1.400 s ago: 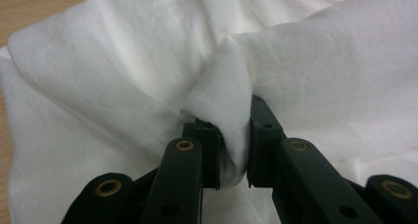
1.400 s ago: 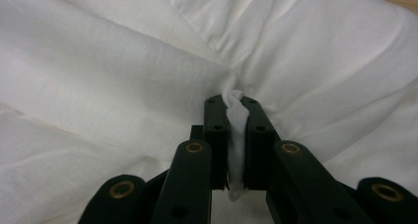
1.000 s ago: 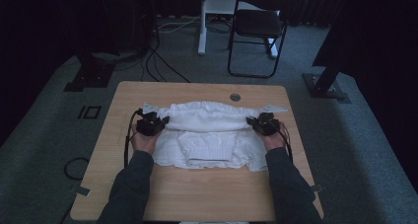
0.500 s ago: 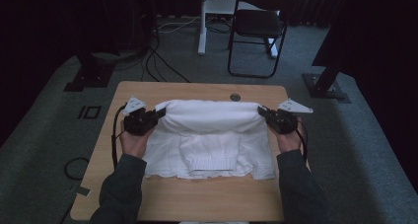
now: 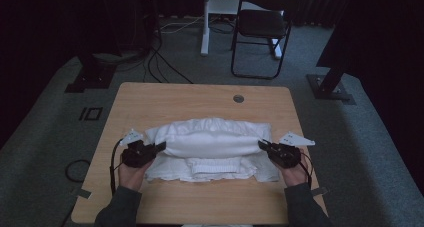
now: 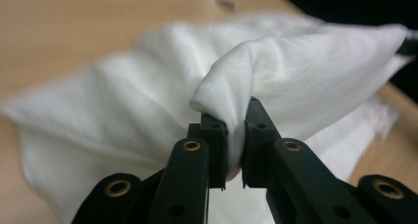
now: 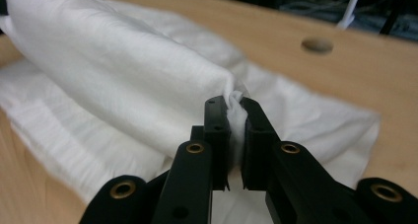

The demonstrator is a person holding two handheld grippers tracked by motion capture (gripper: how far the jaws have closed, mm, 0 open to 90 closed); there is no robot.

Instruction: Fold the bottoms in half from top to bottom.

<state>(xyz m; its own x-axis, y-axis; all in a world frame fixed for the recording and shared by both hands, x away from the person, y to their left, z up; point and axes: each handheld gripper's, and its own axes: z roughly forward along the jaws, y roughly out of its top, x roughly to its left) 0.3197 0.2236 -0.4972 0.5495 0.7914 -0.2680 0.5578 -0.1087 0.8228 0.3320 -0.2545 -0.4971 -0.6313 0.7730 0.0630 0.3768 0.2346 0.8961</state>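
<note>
The left gripper [image 5: 161, 147] pinches a fold of the white cloth [image 5: 212, 142] between nearly closed jaws. The right gripper [image 5: 262, 145] clamps the opposite end likewise. The cloth lies on the wooden table [image 5: 165, 97], nearer the person than the table's round hole [image 5: 238, 98].

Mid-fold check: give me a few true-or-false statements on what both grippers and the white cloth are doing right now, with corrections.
1. The left gripper is clamped on a bunched fold of the white cloth. True.
2. The right gripper hangs open above the cloth. False: its jaws pinch a fold of cloth between them.
3. The cloth lies on a wooden table. True.
4. The held fold is stretched between the two grippers, across the cloth. True.
5. The round hole in the table is covered by the cloth. False: it lies bare, beyond the cloth's far edge.
6. A chair stands on the table. False: it stands on the floor behind the table.
</note>
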